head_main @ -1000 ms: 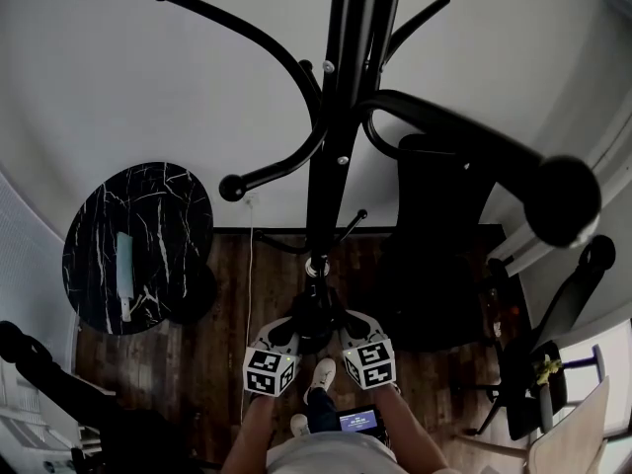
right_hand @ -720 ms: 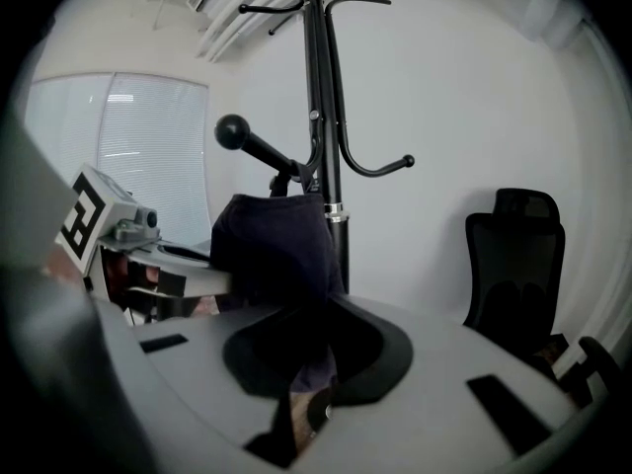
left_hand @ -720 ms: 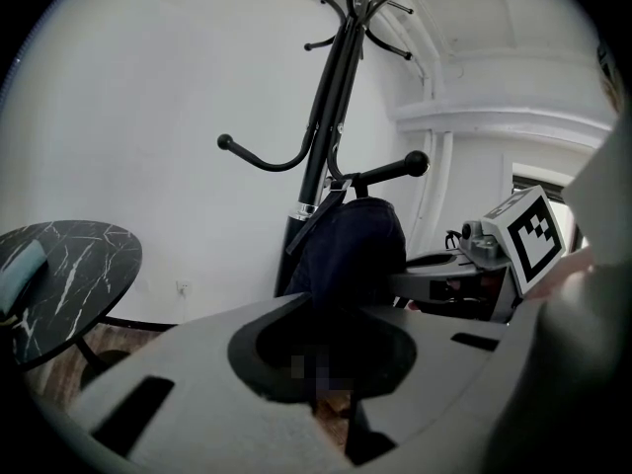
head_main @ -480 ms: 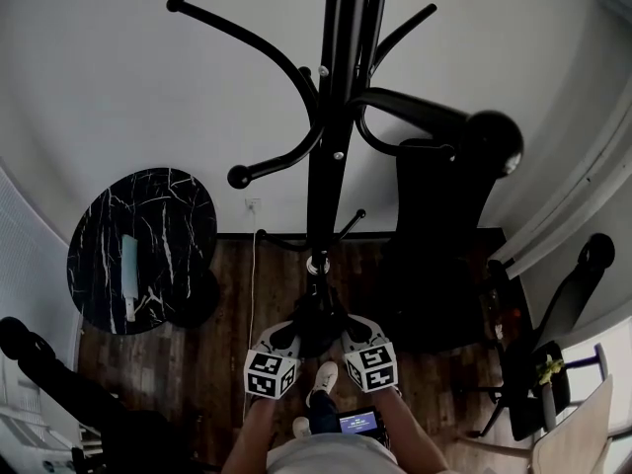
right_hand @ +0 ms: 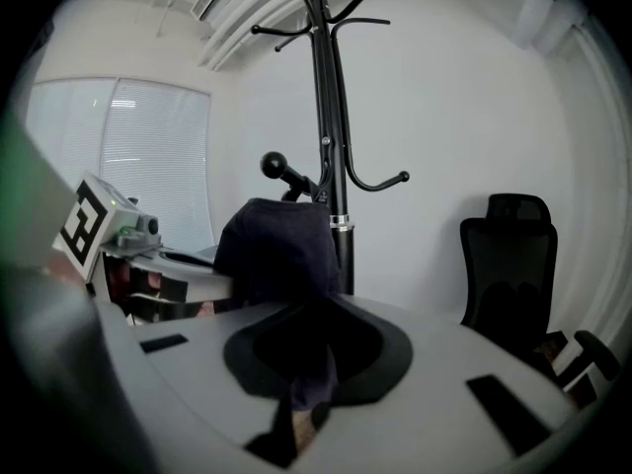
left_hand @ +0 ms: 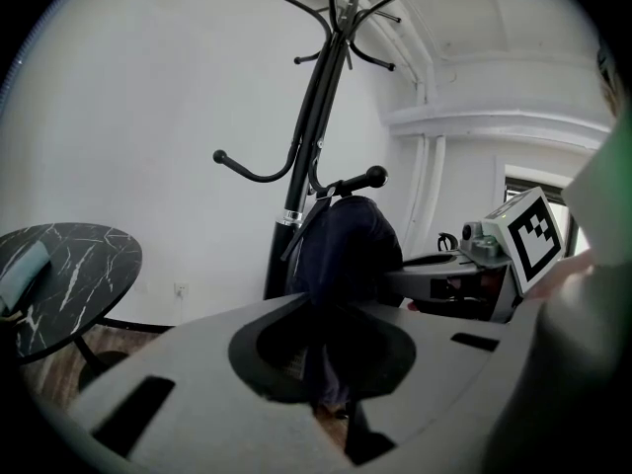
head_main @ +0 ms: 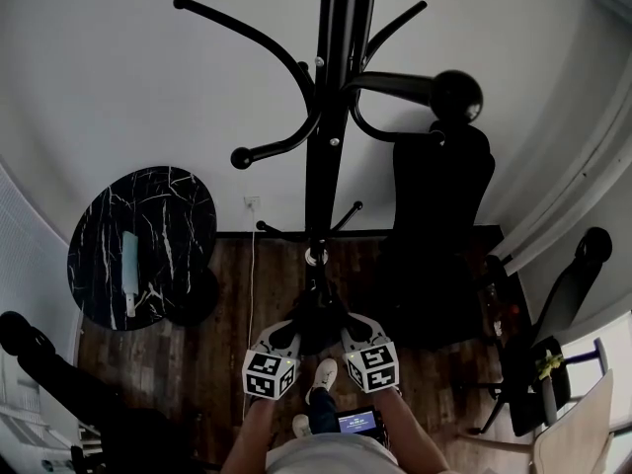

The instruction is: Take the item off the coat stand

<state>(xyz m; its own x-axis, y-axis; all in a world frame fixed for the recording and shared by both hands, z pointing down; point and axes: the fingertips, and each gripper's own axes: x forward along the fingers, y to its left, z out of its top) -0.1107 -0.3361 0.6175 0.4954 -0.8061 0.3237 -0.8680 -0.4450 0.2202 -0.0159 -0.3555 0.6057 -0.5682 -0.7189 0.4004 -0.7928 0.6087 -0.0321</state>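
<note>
The black coat stand (head_main: pixel 318 166) rises in front of me, its pole and curved hooks bare. Low down, in front of its base, a dark navy cloth item (head_main: pixel 316 322) hangs between my two grippers, clear of the hooks. My left gripper (head_main: pixel 299 329) is shut on its left side and my right gripper (head_main: pixel 341 329) on its right side. In the left gripper view the cloth (left_hand: pixel 346 245) bulges above the jaws (left_hand: pixel 331 403) and runs down between them. The right gripper view shows the same item (right_hand: pixel 276 250) pinched in the right gripper (right_hand: pixel 301 408).
A round black marble table (head_main: pixel 168 215) stands at the left with a pale blue strip (head_main: pixel 128 270) on it. A black office chair (head_main: pixel 434 215) is right of the stand, another chair (head_main: pixel 553 344) at far right. A white cable (head_main: pixel 250 265) hangs from the wall. My shoes (head_main: pixel 321 375) are below.
The stand's near hook knob has shifted in view from the far right towards the pole and looks smaller. Both grippers and the cloth stay in nearly the same place.
</note>
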